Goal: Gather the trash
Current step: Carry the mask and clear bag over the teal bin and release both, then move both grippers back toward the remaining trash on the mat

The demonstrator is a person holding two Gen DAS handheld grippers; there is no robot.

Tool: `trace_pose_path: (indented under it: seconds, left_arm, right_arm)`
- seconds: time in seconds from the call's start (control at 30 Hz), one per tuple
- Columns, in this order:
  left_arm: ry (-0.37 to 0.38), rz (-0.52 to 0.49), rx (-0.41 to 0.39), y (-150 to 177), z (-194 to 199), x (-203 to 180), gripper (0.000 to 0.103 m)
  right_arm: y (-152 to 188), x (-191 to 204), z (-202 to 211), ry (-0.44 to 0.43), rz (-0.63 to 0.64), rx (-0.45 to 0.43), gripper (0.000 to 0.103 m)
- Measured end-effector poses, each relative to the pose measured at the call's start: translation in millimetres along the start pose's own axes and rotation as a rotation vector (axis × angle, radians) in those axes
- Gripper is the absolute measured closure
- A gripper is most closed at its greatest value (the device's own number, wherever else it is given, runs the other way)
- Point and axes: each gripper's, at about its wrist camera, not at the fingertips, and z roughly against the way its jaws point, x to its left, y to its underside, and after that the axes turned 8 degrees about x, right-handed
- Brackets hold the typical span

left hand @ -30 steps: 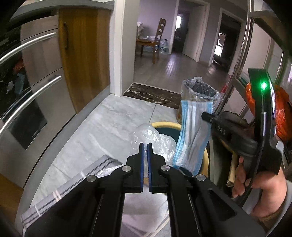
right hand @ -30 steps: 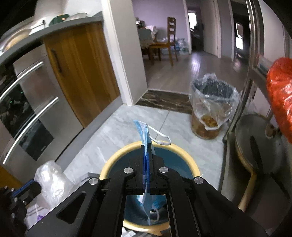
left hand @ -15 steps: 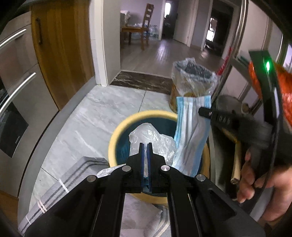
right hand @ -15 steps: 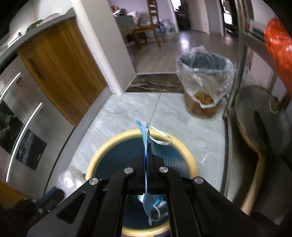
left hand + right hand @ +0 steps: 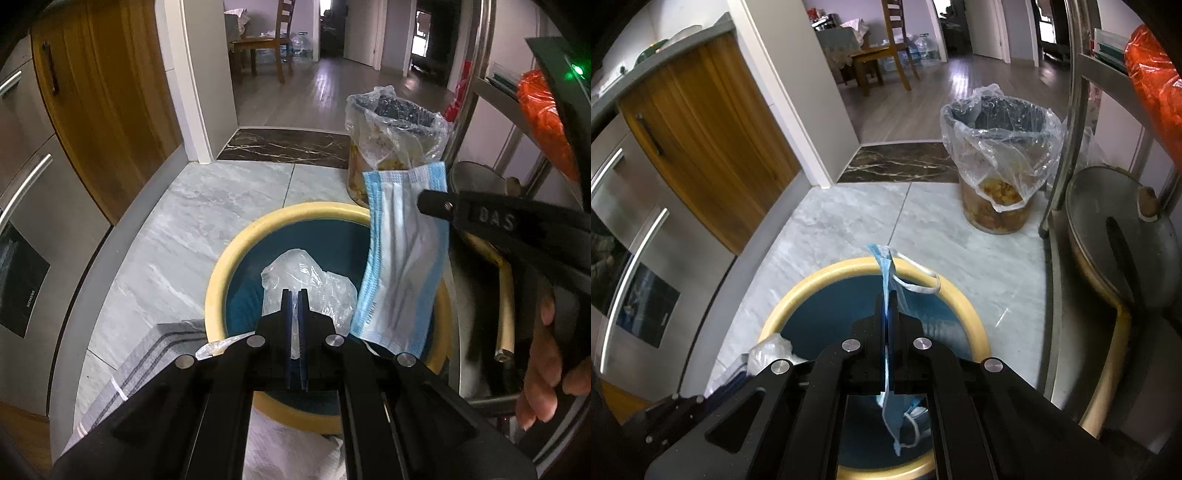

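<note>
The left hand-held gripper (image 5: 294, 295) is clamped on a crumpled clear plastic bag (image 5: 308, 280), which bulges past its tips toward 12 o'clock. The right hand-held gripper (image 5: 889, 299) is pinched on a pleated blue surgical mask (image 5: 886, 273), hanging edge-on through its jaws toward 6 o'clock. Both pieces hang over the yellow-rimmed blue bin (image 5: 975, 325) directly below. To finish well, I'd open each gripper only while its item sits inside the rim, minding the mask's ear loop (image 5: 919, 284) at 1 o'clock.

A crumpled clear plastic bag (image 5: 306, 284) hangs over the open blue bin with a yellow rim (image 5: 236, 251). Just beside it, a pale blue pleated face mask (image 5: 402, 251) dangles upright above the same bin, ear loops loose.
</note>
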Motion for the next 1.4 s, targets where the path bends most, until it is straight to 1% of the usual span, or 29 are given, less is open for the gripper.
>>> trace_pose_path:
  seconds: [0.17,0.37,0.43,0.47,0.5,0.57,0.63,0.67,0.7,0.73,0.77,0.8,0.83,0.87,0.9,0.93,0.97,1.0,1.03,1.07,1.13,1.2,1.4]
  left_arm:
    - [-0.004,0.006,-0.012,-6,0,4,0.1]
    - [0.014,0.017,-0.049,-7,7,7,0.1]
    - [0.002,0.015,-0.058,-7,8,7,0.099]
    - [-0.001,0.017,-0.059,-7,8,7,0.097]
    - [-0.003,0.024,-0.058,-7,8,8,0.095]
    - [0.005,0.033,-0.062,-7,9,9,0.087]
    - [-0.003,0.037,-0.074,-6,11,10,0.071]
    - [-0.004,0.036,-0.078,-6,12,10,0.067]
    - [-0.007,0.035,-0.081,-5,11,10,0.062]
    - [-0.015,0.035,-0.083,-5,13,9,0.057]
    - [-0.018,0.037,-0.086,-3,14,10,0.054]
    - [-0.024,0.042,-0.092,-1,17,11,0.049]
    - [-0.033,0.051,-0.096,0,19,13,0.043]
    - [-0.036,0.059,-0.101,2,22,14,0.04]
    - [-0.038,0.072,-0.107,5,26,17,0.033]
    - [-0.043,0.081,-0.11,8,29,18,0.025]
    - [-0.055,0.094,-0.116,12,33,21,0.02]
    - [-0.064,0.107,-0.123,16,38,23,0.013]
    - [-0.07,0.115,-0.128,19,41,25,0.008]
    - [-0.084,0.13,-0.133,24,47,27,0.006]
    - [-0.091,0.153,-0.132,32,54,31,0.006]
    - [-0.098,0.178,-0.134,40,64,35,0.006]
    - [-0.128,0.207,-0.166,67,104,45,0.006]
  right_arm:
    - [-2,0,-1,-0.006,0.002,-0.008,0.101]
    - [-2,0,0,-0.007,-0.002,-0.011,0.101]
    - [-2,0,0,-0.004,-0.001,-0.01,0.097]
    - [-2,0,1,-0.005,-0.002,-0.011,0.092]
    - [-2,0,1,-0.004,-0.003,-0.013,0.086]
    - [-3,0,2,-0.004,-0.009,-0.025,0.078]
    - [-4,0,4,-0.006,-0.009,-0.031,0.071]
    - [-4,1,4,-0.008,-0.009,-0.033,0.065]
    - [-4,0,4,-0.01,-0.012,-0.035,0.055]
    - [-4,0,5,-0.015,-0.016,-0.039,0.051]
    - [-5,-1,6,-0.022,-0.018,-0.042,0.045]
    - [-5,-1,7,-0.027,-0.018,-0.047,0.036]
    - [-5,-1,8,-0.025,-0.013,-0.056,0.031]
    - [-5,0,10,-0.022,-0.01,-0.063,0.024]
    - [-5,0,12,-0.026,-0.007,-0.07,0.021]
    - [-5,1,13,-0.033,-0.002,-0.075,0.019]
    - [-4,3,14,-0.029,0.008,-0.084,0.014]
    - [-3,5,16,-0.02,0.02,-0.095,0.01]
    - [-1,6,18,-0.013,0.031,-0.106,0.009]
    - [0,9,20,-0.004,0.048,-0.121,0.008]
    - [4,14,24,0.016,0.079,-0.142,0.006]
    - [9,21,27,0.053,0.118,-0.151,0.006]
    - [18,35,44,0.053,0.183,-0.161,0.006]
